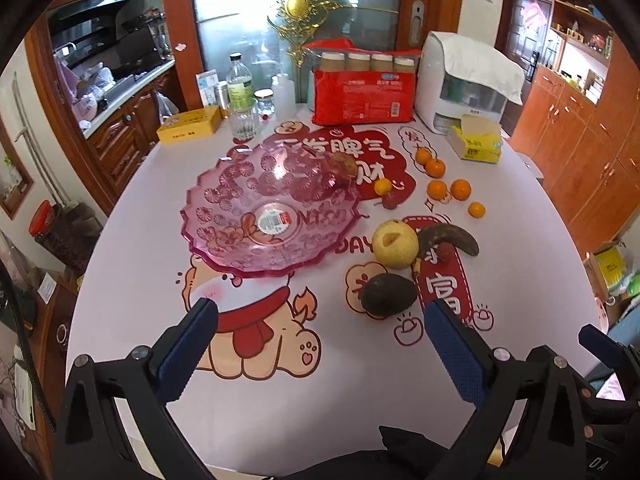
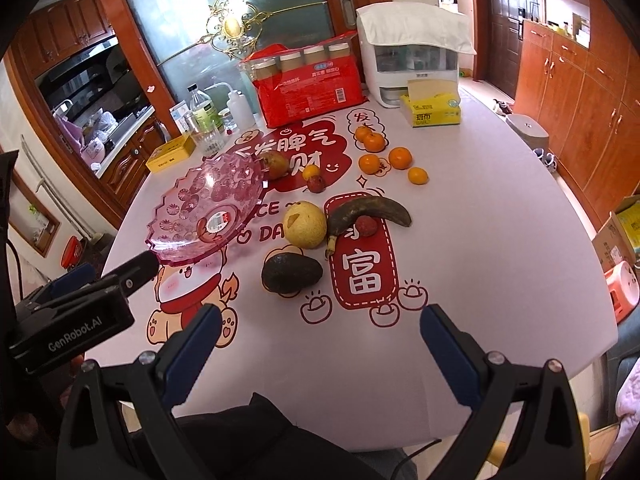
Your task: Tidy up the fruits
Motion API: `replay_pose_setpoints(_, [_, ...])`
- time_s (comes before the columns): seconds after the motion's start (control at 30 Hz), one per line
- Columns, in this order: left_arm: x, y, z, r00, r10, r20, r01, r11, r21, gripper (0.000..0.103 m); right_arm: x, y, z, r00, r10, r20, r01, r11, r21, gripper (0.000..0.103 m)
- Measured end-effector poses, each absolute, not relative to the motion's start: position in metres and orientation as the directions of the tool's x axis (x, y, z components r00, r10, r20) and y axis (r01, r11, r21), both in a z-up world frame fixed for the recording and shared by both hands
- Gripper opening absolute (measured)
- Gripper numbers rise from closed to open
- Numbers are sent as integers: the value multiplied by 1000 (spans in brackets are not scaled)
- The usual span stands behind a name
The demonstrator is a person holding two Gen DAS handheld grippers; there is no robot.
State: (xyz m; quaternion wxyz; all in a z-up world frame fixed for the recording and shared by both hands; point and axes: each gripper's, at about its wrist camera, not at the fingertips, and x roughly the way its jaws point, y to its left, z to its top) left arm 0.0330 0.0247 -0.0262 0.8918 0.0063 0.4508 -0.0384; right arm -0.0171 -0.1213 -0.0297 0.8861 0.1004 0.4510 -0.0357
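Both grippers hovered over the near edge of the tabletop (image 1: 360, 380), fingers spread wide, nothing held: left gripper (image 1: 320, 344), right gripper (image 2: 320, 344). Pink glass dish (image 1: 272, 208) sat empty left of the fruit. Pear (image 1: 395, 244), blackened banana (image 1: 448, 238), avocado (image 1: 388, 295) clustered beside it; small oranges (image 1: 437, 189) scattered beyond.
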Motion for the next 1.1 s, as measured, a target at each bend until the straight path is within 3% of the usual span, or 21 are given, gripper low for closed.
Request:
replay_pose_setpoints(0.43, [41,11,-50,496,-147,-856,100,989,-112,102,-33,-140,-30,626,-10,-780,193,971,142,100])
replay_pose_setpoints(0.8, [65,-26,-59,424,-193,-885,131,980,-151,102,1,-173,-21,687,-24,-727,93,994,55,100])
replay_pose_setpoints(1.1, [98,-40,-67,348,-161,-923,69,987,-147,102,49,-206,-19,751,67,-657,-47,998,49,100])
